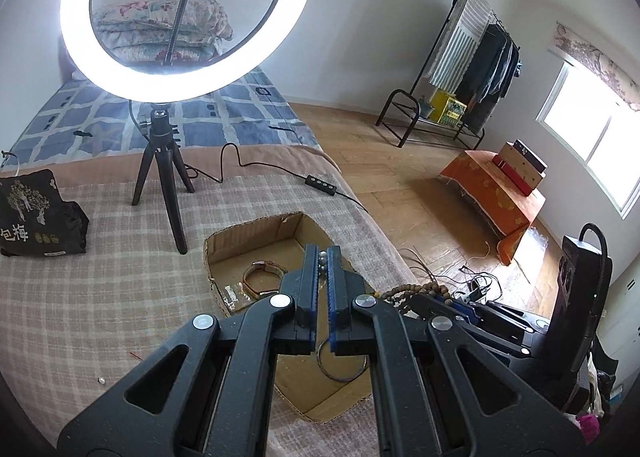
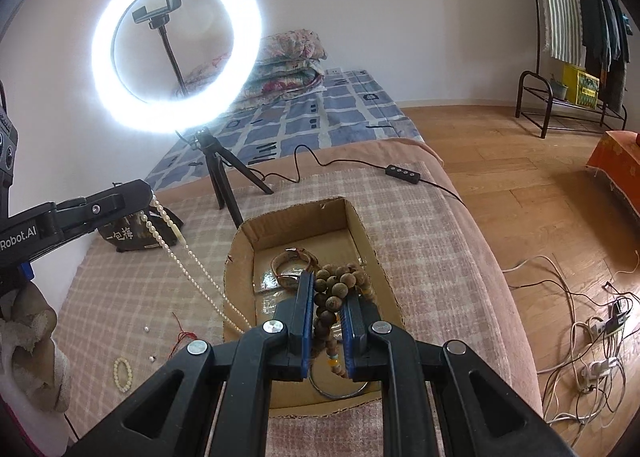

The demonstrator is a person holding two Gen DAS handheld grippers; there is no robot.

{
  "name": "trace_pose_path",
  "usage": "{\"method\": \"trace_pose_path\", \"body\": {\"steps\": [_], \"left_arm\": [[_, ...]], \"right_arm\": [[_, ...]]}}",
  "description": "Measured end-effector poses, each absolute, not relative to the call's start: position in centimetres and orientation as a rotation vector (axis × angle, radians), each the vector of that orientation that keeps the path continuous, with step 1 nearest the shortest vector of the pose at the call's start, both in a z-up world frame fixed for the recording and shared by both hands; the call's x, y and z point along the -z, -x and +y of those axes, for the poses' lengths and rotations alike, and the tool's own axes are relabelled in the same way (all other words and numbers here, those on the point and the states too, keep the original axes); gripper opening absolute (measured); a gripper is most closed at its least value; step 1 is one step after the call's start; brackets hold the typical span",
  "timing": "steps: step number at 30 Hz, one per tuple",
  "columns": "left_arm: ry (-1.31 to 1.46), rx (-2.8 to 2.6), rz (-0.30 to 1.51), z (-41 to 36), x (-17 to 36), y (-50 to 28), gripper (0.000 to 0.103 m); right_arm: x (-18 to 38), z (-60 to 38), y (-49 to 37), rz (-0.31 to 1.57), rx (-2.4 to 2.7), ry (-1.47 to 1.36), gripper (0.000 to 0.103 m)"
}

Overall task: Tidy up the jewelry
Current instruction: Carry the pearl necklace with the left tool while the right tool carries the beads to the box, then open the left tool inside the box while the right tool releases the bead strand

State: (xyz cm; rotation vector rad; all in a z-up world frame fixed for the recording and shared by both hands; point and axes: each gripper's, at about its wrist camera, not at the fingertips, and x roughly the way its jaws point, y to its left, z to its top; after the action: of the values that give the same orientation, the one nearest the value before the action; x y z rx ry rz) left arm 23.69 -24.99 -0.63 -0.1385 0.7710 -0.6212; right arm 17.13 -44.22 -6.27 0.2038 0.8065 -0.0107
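Left gripper (image 1: 321, 257): jaws nearly together, pinching a pearl necklace (image 2: 176, 253); in the left wrist view a few pearls show in the narrow slot at the fingertips. In the right wrist view the same gripper enters from the left edge, and the necklace hangs from it in two strands running down to lower centre, toward the near left corner of the cardboard box (image 2: 356, 225).

Right gripper (image 2: 326, 285): jaws narrow, clamped on a string of brown wooden beads (image 2: 334, 289). Beads bunch between and above the fingertips; a thinner run with one pale green and one orange bead trails down the slot. In the left wrist view this gripper appears at centre right with the beads draped over its tip, just beside the left gripper.

Both grippers are over the open, shallow box, seen at frame centre in both views. Inside: a brown strap watch (image 2: 294, 261) toward the far side; a thin metal bangle (image 2: 340, 389) at the near side, partly hidden by the fingers.

The box rests on a plaid blanket (image 2: 120, 297) on the bed. Lower left in the right wrist view: a small pearl bracelet (image 2: 122, 375) and loose pearls on the blanket. Behind the box: a lit ring light (image 2: 176, 61) on a tripod; a black printed bag (image 1: 36, 213) at left.
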Motion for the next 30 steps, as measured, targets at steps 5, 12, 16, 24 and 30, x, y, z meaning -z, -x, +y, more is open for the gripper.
{"method": "trace_pose_path", "body": {"steps": [5,12,16,24,30], "left_arm": [[0.121,0.607,0.788,-25.7,1.6,-24.1,0.001],[0.091,0.585,0.799,-26.2,2.4,-24.3,0.001],[0.077,0.566,0.808,-26.1,2.9,-24.5,0.001],[0.096,0.542,0.826,-25.3,3.6,-24.6,0.047],[0.087,0.528,0.824,-24.7,3.7,-24.3,0.047]], "right_arm": [[7.0,-44.5,-17.3,0.826,0.012,-0.207,0.01],[7.6,-44.5,-17.5,0.851,0.006,-0.219,0.011],[8.2,-44.5,-17.6,0.874,0.0,-0.226,0.012],[8.9,-45.2,-17.5,0.896,0.053,-0.236,0.059],[8.8,-45.9,-17.3,0.878,0.127,-0.239,0.084]]}}
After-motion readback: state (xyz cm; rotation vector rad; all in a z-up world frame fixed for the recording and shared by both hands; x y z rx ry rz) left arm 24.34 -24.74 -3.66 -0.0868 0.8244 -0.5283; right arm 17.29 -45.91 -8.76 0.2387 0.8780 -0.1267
